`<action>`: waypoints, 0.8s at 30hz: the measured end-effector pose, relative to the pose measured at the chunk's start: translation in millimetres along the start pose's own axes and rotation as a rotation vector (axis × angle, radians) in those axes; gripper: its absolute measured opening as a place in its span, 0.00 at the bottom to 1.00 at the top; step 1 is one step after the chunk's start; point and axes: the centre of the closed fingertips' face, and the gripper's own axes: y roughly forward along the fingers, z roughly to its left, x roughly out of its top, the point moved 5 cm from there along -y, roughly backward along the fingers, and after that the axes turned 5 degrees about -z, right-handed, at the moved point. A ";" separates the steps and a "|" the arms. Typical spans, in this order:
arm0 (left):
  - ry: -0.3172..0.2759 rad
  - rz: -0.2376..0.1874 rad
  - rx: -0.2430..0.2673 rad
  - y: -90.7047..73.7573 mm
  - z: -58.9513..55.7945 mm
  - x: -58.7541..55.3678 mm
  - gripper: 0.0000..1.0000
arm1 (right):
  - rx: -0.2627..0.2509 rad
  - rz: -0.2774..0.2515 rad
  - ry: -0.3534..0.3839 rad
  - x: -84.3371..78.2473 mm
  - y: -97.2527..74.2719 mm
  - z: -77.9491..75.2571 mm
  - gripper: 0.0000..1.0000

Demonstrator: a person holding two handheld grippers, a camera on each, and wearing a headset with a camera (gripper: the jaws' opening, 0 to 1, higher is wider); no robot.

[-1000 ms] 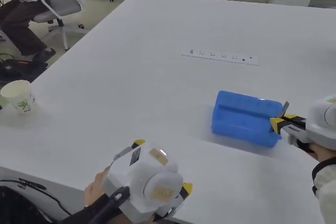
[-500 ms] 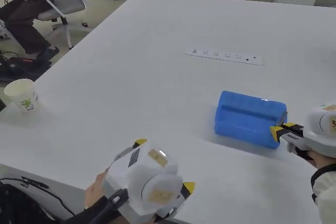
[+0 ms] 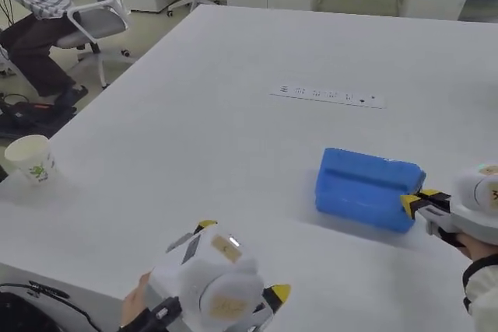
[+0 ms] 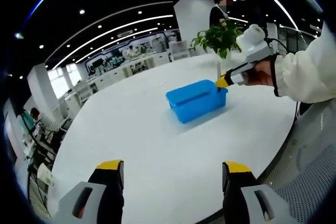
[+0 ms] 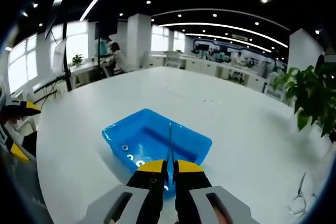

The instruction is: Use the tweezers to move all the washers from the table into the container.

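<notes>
A blue container (image 3: 364, 186) stands on the white table (image 3: 233, 114). Small metal washers (image 5: 125, 148) lie on its floor in the right gripper view. My right gripper (image 5: 168, 167) is shut on thin metal tweezers (image 5: 170, 140), whose tip points over the container's near rim (image 5: 157, 142). In the head view that right gripper (image 3: 412, 204) sits at the container's right end. My left gripper (image 4: 173, 174) is open and holds nothing, low over the table's near edge (image 3: 218, 270). In the left gripper view, the container (image 4: 197, 99) and the right gripper (image 4: 236, 74) are ahead.
A paper cup (image 3: 29, 159) stands near the table's left edge. A flat socket strip (image 3: 327, 96) lies beyond the container. A metal scissor-like tool (image 5: 299, 198) rests on the table to the right. A person sits on a chair (image 3: 93, 13) off the far left.
The head view has shifted a little. The tweezers' tip, raised above the container's right end before, no longer stands out there. My left gripper sits slightly lower in the picture.
</notes>
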 end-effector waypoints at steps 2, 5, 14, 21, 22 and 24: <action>-0.039 -0.021 -0.024 -1.6 -1.3 4.5 0.79 | -0.003 -0.008 0.003 4.2 -3.5 -1.1 0.03; -0.093 -0.058 -0.048 -5.4 1.5 16.8 0.78 | -0.008 -0.044 0.000 11.7 -11.7 -0.5 0.03; -0.170 -0.134 -0.196 -8.4 2.2 65.9 0.74 | 0.188 -0.147 0.040 38.8 -46.5 40.8 0.03; -0.175 -0.161 -0.370 -7.3 -10.4 95.5 0.64 | 0.375 -0.151 0.011 46.0 -72.0 78.5 0.03; -0.190 -0.166 -0.421 -8.0 -14.7 100.5 0.62 | 0.405 -0.152 0.005 46.5 -76.4 84.8 0.03; -0.218 -0.167 -0.485 -9.5 -19.6 107.0 0.53 | 0.446 -0.148 0.004 46.0 -81.6 92.3 0.03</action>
